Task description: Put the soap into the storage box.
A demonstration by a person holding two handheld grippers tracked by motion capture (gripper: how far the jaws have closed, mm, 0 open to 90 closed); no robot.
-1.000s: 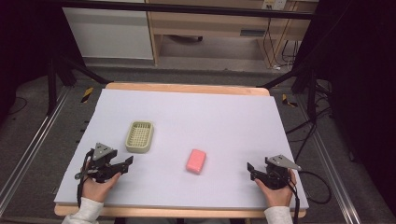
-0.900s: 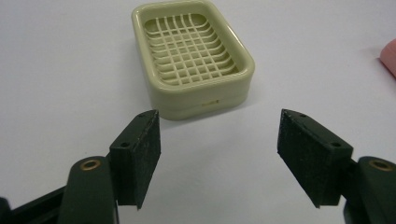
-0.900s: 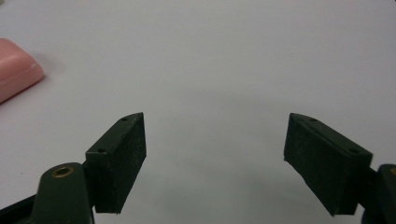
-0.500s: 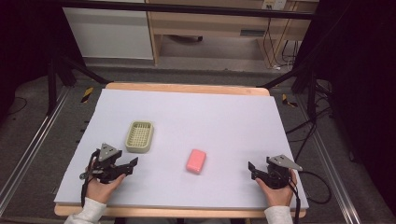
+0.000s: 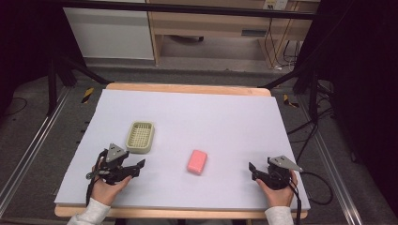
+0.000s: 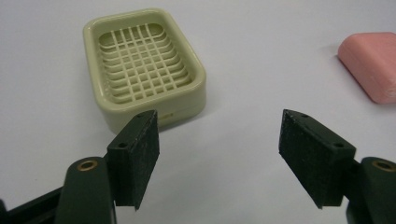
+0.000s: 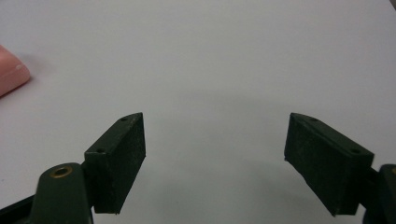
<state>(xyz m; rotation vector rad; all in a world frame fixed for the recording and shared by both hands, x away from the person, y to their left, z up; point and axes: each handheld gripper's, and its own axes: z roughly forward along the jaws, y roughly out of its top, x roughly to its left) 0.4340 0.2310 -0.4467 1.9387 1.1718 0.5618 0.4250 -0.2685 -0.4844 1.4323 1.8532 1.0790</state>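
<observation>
Drifting rightward and a little nearer the tray since a second ago: the left gripper [image 5: 133,168], now sitting just below and left of the soap dish [image 5: 140,137], where earlier it sat further toward the table's left edge. Staying almost put over the same second: the right gripper [image 5: 254,171], at the near right of the table [image 5: 225,112], and the pink soap bar [image 5: 197,161], unmoved.

Lying between the two grippers, near the middle of the front half of the white sheet: the soap bar, flat, long axis running away from the person and tilting slightly rightward at the far end. Showing at the right edge of the left gripper view [image 6: 371,65] and at the left edge of the right gripper view [image 7: 11,70].

Sitting upright just ahead of the left gripper [image 6: 219,154]: the cream soap dish [image 6: 144,70], grid floor bare, holding nothing, long axis also running away from the person.

Standing wide apart, gripping nothing: both pairs of jaws, the right gripper [image 7: 215,158] facing bare table.
</observation>
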